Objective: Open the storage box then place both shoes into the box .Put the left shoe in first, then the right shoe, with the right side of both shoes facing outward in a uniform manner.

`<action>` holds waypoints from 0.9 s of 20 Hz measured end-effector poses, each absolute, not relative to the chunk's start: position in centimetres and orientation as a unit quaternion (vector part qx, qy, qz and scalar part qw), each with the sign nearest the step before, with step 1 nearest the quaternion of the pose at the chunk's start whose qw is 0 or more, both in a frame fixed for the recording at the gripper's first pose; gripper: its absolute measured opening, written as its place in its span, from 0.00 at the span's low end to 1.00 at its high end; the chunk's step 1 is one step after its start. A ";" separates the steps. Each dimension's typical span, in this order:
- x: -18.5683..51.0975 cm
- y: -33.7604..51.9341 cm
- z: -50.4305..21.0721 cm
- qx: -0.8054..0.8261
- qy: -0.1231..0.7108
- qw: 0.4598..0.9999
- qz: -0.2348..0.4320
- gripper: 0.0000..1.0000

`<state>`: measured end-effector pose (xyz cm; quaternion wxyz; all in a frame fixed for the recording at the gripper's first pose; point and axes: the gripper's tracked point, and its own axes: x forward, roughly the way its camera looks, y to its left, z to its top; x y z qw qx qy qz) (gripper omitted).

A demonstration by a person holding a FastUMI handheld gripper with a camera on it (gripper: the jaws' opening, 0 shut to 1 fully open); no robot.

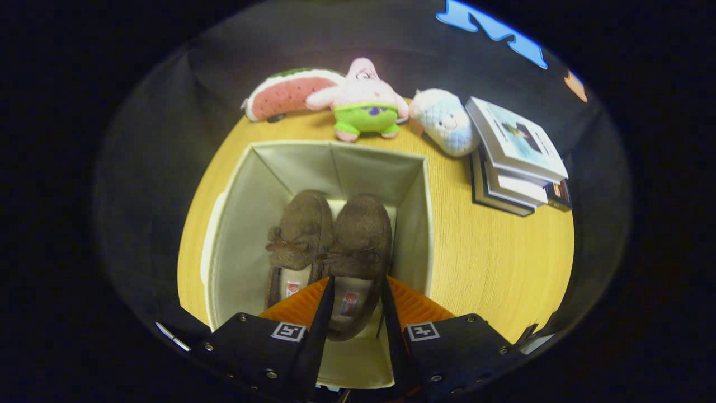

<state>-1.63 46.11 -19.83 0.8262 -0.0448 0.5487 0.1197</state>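
You face staged home-like booth: wooden tabletop (492,263) against black cloth wall (145,145). Domestic clutter marks it: watermelon plush (288,92), pink star plush (366,101), pale blue plush (444,120), stacked books (517,162), fabric storage box (417,224) with slippers (330,240).

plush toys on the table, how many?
3, in a row beyond the box: watermelon slice, pink star, pale blue one by the books. Gripper straddles a shoe's heel.

We can read no words or numbers here. Small red-and-white labels sit on the insoles of the left slipper (292,289) and right slipper (348,303), too small to make out. The top book (517,140) of the stack carries an illegible cover. Square black-and-white markers sit on both fingers (288,331) of the gripper (354,305).
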 end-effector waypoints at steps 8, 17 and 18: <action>1.9 39.2 -7.7 -0.013 0.337 0.934 0.120 0.51; 3.3 29.4 2.3 0.021 0.155 0.987 0.041 0.51; 3.2 29.0 3.2 0.023 0.139 0.989 0.042 0.51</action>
